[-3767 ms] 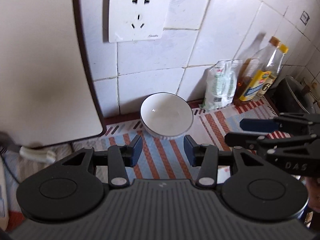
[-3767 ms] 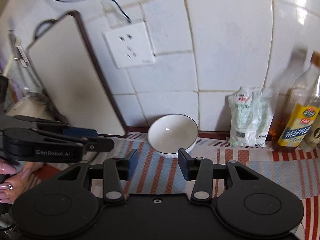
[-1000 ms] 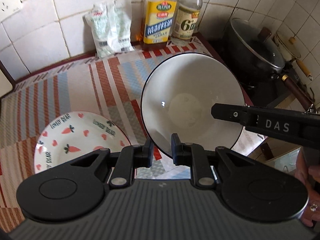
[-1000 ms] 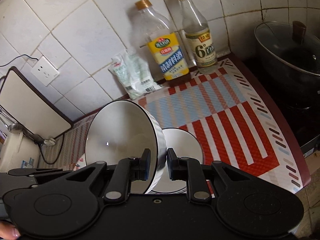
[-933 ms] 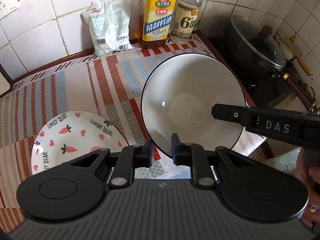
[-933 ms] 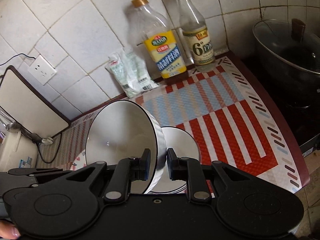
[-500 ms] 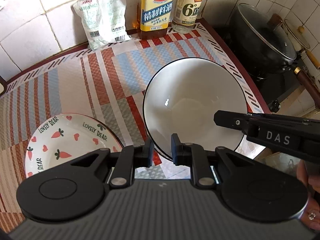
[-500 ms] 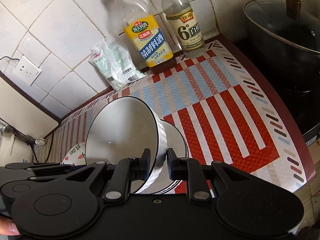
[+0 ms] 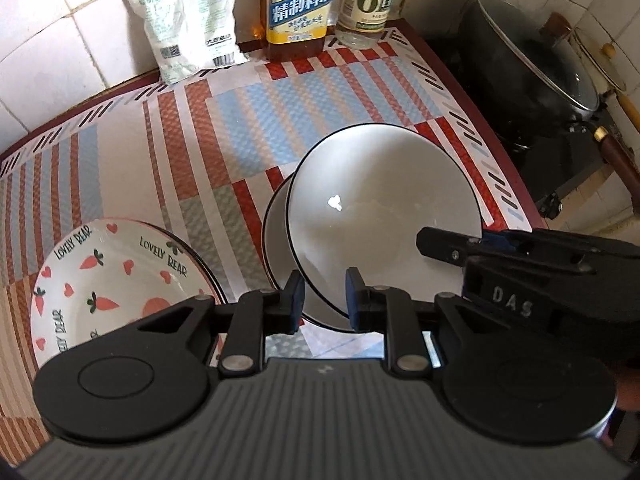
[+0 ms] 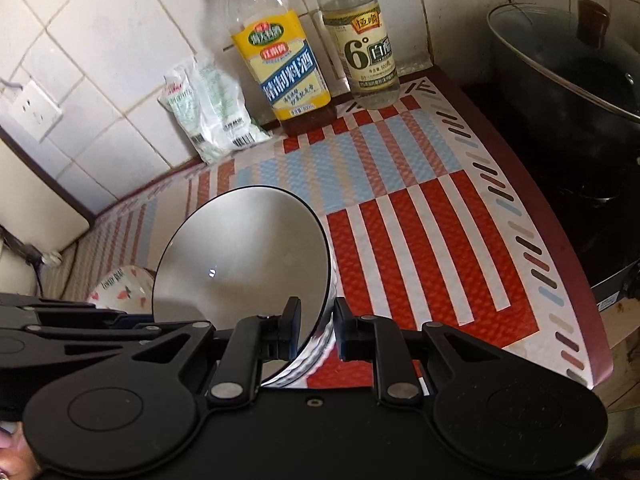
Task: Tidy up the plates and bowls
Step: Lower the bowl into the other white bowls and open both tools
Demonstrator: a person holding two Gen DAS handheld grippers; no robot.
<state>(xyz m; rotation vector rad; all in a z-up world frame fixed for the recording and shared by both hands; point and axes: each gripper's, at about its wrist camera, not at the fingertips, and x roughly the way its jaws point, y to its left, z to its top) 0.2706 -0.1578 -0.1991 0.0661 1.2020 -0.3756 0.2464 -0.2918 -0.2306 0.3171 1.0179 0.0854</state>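
I hold a white bowl with a dark rim [image 9: 384,216] from both sides. My left gripper [image 9: 322,298] is shut on its near rim. My right gripper [image 10: 314,326] is shut on its right rim, and it also shows at the right of the left wrist view [image 9: 460,246]. The held bowl [image 10: 244,256] hangs tilted just over a second white bowl [image 9: 274,236] that stands on the mat; only that bowl's left edge shows. A white plate with carrots and hearts [image 9: 108,280] lies on the mat to the left.
A striped mat [image 9: 224,128] covers the counter. Against the tiled wall stand a white packet [image 9: 188,20], a yellow-labelled bottle [image 9: 300,4] and a clear bottle [image 9: 370,0]. A black lidded pot [image 9: 532,76] sits on the stove at the right. A cutting board [image 10: 36,192] leans far left.
Both grippers took hold of the bowl from the wall side, carried it right and lowered it over the second bowl. In the last second it sank closer to that bowl.
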